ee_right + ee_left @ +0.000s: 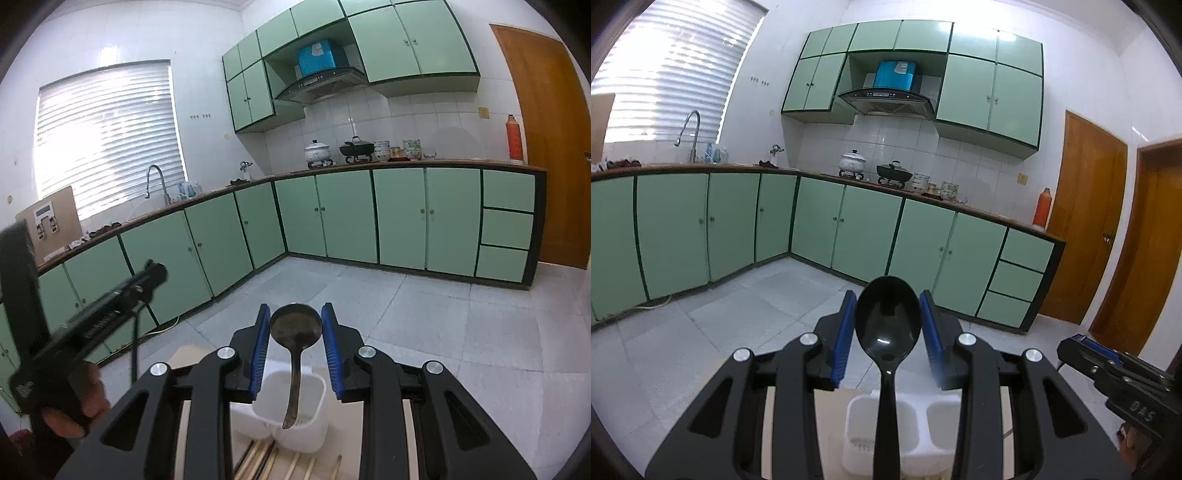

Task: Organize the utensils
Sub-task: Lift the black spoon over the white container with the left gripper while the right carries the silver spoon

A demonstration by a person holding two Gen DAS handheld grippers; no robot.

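My left gripper (888, 300) is shut on a black plastic spoon (887, 325). The spoon's bowl sits between the blue pads (845, 332) and its handle hangs down over a white two-compartment utensil holder (934, 413). My right gripper (295, 311) is shut on a dark metal spoon (294, 326), bowl up, with the handle tip hanging above the same white holder (314, 402). Several wooden chopsticks (269, 459) lie on the pale table (184, 356) in front of the holder. Each gripper shows in the other's view: the right (1078, 341) and the left (155, 272), held by a hand (74, 406).
Both views look out over a tiled floor (757, 295) to green base cabinets (347, 214) and wall cabinets. The counter carries pots (853, 160), a sink tap (692, 133) and an orange flask (514, 136). Wooden doors (1082, 218) stand at the right.
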